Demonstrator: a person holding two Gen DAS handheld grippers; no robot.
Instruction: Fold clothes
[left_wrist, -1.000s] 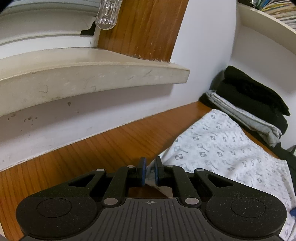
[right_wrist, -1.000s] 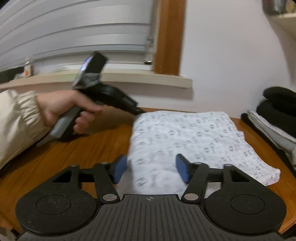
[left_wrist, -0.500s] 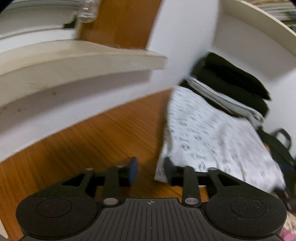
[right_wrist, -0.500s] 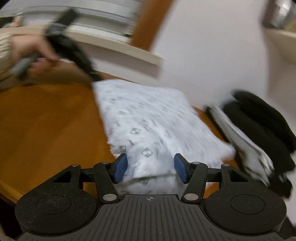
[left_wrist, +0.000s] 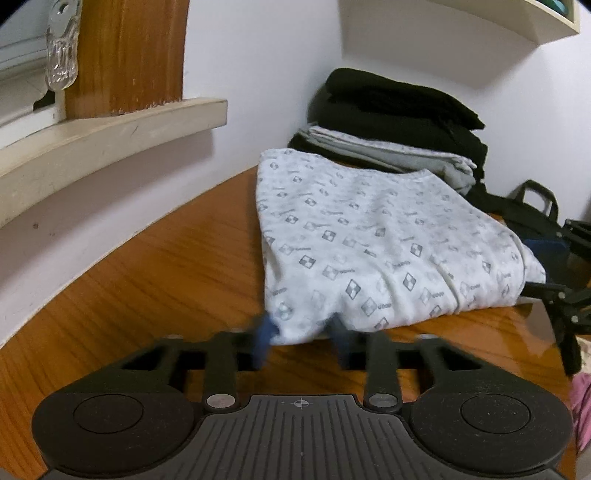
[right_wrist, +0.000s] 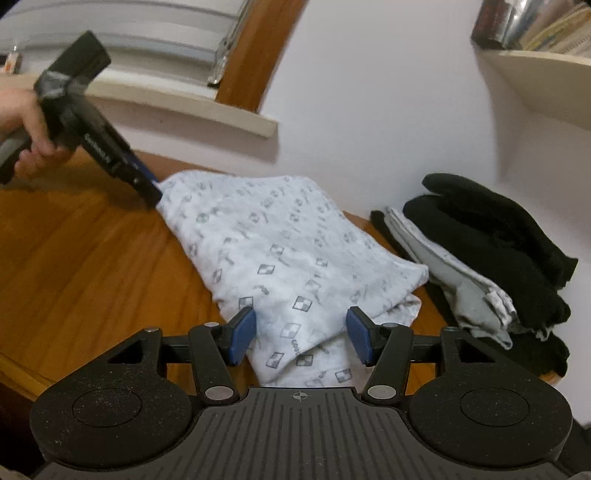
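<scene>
A white patterned garment (left_wrist: 373, 240) lies folded on the wooden table (left_wrist: 166, 280); it also shows in the right wrist view (right_wrist: 280, 258). My left gripper (left_wrist: 301, 338) is open, its jaws on either side of the garment's near corner, blurred by motion. My right gripper (right_wrist: 301, 334) is open, its blue pads either side of the garment's near edge. In the right wrist view the left gripper (right_wrist: 147, 186) touches the garment's far corner. The right gripper (left_wrist: 554, 273) shows at the garment's right edge in the left wrist view.
A stack of folded black and grey clothes (left_wrist: 399, 122) sits against the wall behind the garment, also in the right wrist view (right_wrist: 487, 251). A window sill (left_wrist: 110, 136) overhangs the table at left. A black bag (left_wrist: 532, 206) lies at right. A shelf (right_wrist: 539, 81) hangs above.
The left gripper has opened and let go of the garment, then swung to face its corner. The right gripper moved along the garment's edge, staying open.
</scene>
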